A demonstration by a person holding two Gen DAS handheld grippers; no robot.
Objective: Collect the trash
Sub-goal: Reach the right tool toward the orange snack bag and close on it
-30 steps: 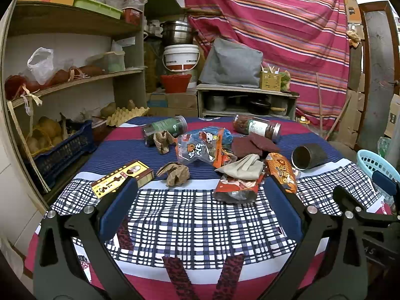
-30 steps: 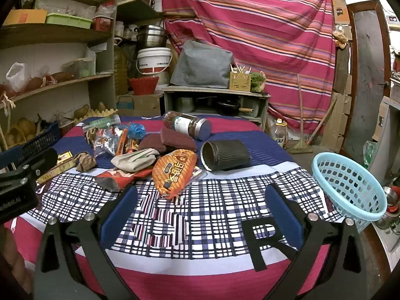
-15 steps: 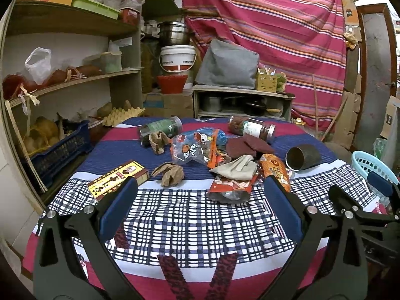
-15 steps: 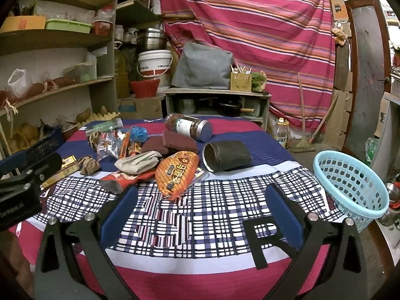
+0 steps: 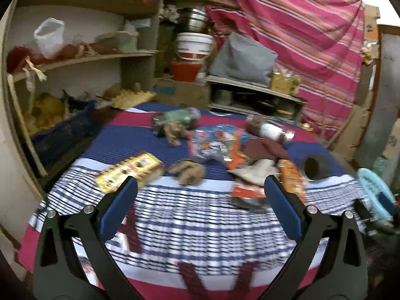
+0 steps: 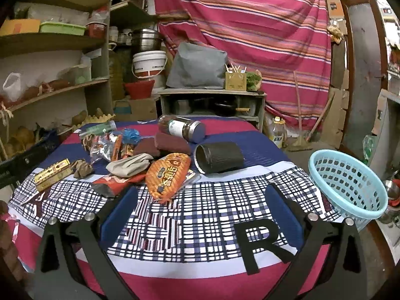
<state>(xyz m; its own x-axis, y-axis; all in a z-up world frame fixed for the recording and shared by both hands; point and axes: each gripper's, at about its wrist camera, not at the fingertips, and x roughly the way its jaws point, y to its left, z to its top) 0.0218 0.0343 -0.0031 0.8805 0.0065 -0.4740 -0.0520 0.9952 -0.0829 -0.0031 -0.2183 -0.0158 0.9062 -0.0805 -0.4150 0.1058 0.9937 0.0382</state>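
Note:
Trash lies across the middle of a round table with a checked cloth (image 6: 200, 212): an orange snack bag (image 6: 167, 175), a red wrapper (image 6: 112, 183), a crumpled brown paper (image 5: 188, 171), a yellow box (image 5: 130, 172), a clear printed bag (image 5: 212, 145), a grey cloth (image 6: 130, 166) and a black cup on its side (image 6: 220, 157). A light blue basket (image 6: 347, 182) stands at the table's right edge. My left gripper (image 5: 200, 207) is open and empty above the near cloth. My right gripper (image 6: 201, 212) is open and empty, short of the orange bag.
Two jars lie at the back of the table, one green (image 5: 182, 117) and one with a white label (image 6: 182, 130). Dark red cloths (image 6: 162, 146) lie behind the pile. Cluttered shelves (image 6: 57, 87) stand at the left, a low cabinet (image 6: 212, 105) and a striped curtain behind.
The left wrist view has shifted and is now blurred by motion; the table sits a little further off and to the right. The right gripper has drawn back slightly. Both stay open.

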